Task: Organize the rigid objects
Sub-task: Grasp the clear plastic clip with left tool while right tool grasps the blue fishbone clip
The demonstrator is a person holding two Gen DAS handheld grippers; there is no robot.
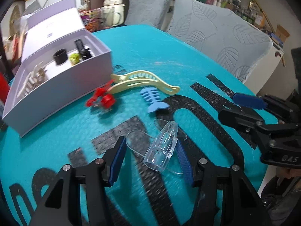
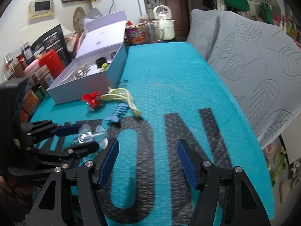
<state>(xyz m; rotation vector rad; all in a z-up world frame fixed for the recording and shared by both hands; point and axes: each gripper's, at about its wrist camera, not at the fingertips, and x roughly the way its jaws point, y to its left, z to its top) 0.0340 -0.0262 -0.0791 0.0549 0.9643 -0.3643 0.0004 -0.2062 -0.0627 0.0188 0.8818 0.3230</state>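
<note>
Left wrist view: two claws (both apart), left claw around one clear piece.

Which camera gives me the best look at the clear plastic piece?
Left wrist view: the clear plastic piece lies close up between the open left gripper's fingers, its whole outline visible. The right wrist view shows it small, at the left edge, partly hidden by the left gripper.
</note>
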